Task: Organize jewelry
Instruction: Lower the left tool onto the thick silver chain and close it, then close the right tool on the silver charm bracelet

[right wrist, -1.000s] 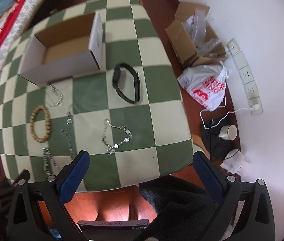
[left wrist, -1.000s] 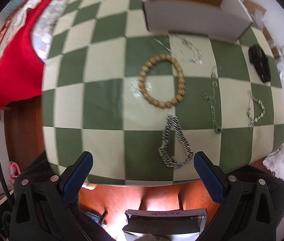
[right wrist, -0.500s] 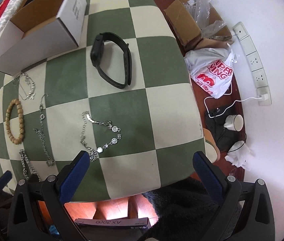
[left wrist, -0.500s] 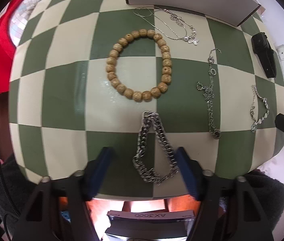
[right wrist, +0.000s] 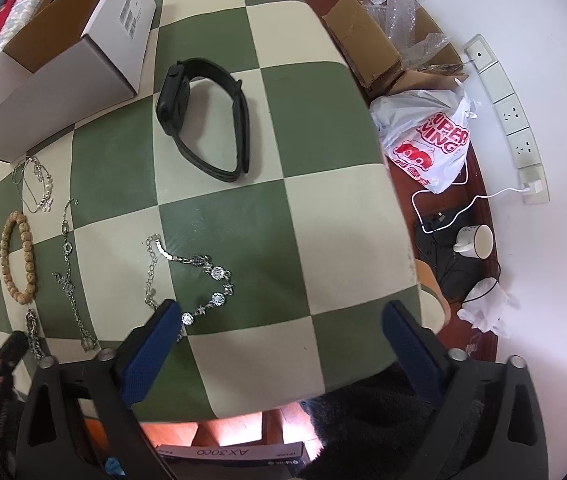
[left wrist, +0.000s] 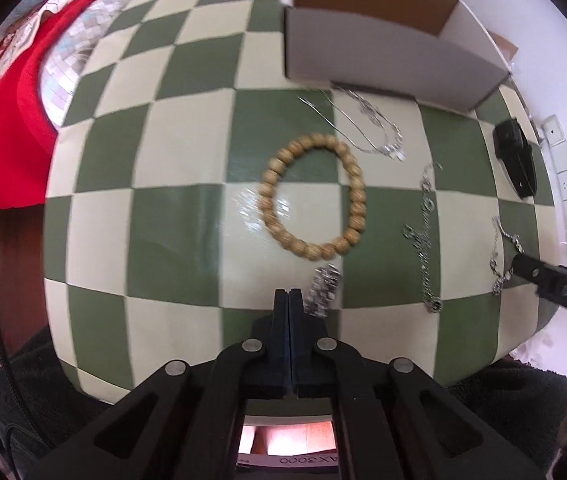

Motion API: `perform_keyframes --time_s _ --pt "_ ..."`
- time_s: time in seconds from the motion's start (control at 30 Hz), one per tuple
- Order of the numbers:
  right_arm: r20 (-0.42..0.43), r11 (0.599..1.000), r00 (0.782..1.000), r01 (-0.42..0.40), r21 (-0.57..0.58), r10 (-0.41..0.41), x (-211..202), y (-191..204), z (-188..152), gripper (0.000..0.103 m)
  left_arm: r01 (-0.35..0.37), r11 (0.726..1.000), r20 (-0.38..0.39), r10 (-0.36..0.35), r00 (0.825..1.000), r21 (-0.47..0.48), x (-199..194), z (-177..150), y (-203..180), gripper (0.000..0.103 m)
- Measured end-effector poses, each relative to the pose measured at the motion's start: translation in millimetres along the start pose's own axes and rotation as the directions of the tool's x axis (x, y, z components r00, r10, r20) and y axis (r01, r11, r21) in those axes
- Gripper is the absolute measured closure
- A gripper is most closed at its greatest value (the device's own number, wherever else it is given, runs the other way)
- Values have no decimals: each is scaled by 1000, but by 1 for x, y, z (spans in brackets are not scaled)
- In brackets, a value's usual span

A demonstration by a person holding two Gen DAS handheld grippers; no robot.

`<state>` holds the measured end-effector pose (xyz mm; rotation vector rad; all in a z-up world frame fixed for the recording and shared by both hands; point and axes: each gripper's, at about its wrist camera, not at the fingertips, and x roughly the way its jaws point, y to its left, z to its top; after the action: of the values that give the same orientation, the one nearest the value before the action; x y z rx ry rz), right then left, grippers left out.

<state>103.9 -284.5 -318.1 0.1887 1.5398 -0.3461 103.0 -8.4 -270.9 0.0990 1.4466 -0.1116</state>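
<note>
Green-cream checked table (left wrist: 171, 232), one open cardboard box (left wrist: 383, 52) at far edge, one wooden bead bracelet (left wrist: 311, 196) mid-table, one black watch (right wrist: 203, 120), three thin silver chains, left gripper (left wrist: 288, 300) clenched beside one chunky silver chain (left wrist: 323, 292), hold unclear, right gripper (right wrist: 283, 340) released over one disc-link bracelet (right wrist: 187, 276).

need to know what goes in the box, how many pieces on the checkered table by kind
Silver chains: 4 — thin necklace, long chain, disc-link bracelet, heavy curb chain beside the closed left gripper.
Wooden bead bracelet: 1
Black smartwatch: 1
Total: 6
</note>
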Motion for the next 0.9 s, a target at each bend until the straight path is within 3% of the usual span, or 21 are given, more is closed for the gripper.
perform_keyframes --time_s 0.1,0.17,0.23,0.27,0.4,0.47,0.5,0.57,0.6,0.7,0.77,0.8,0.83,0.9 --pt "26 1000 1000 -4 -13 4 5 10 -3 31 3 1000 11 -3 1000 -8 -5 2 8 103" --pt "52 999 998 -38 -29 39 3 16 -4 50 4 1000 28 -4 1000 -10 -14 4 15 103" --pt "75 998 996 -42 -47 45 -1 25 -6 88 9 1000 32 -9 999 -7 -23 7 22 103" --pt "77 998 996 -36 -53 40 -2 28 -7 99 41 999 17 -41 999 -12 -23 7 25 103" --pt "70 997 995 -71 -43 74 -4 35 -12 99 194 977 -87 -202 975 -92 -6 3 35 99" --pt "56 995 994 -91 -29 93 -4 36 -12 99 223 967 -120 -238 964 -126 3 0 33 92" --pt "52 995 993 -102 -17 103 -4 35 -13 99 211 967 -136 -230 964 -140 9 -2 34 85" --pt "48 994 993 -112 0 112 -5 33 -13 99 197 970 -145 -217 965 -145 16 -3 32 41" --pt "44 993 992 -115 7 115 -5 31 -13 99 191 971 -139 -211 968 -142 17 -3 31 38" --pt "29 993 992 -119 18 119 -5 27 -12 95 144 985 -117 -154 981 -92 17 -2 22 38" --pt "21 993 993 -119 18 118 -5 26 -13 89 93 995 -110 -98 989 -43 17 0 13 40" --pt "16 993 993 -119 22 118 -5 25 -13 81 65 998 -95 -65 993 -8 16 1 8 40" --pt "12 992 992 -126 31 126 -5 23 -13 72 43 999 -81 -42 996 17 16 2 4 47" --pt "12 988 989 -148 49 148 -8 18 -11 66 19 997 -30 -17 999 69 11 2 -2 71"
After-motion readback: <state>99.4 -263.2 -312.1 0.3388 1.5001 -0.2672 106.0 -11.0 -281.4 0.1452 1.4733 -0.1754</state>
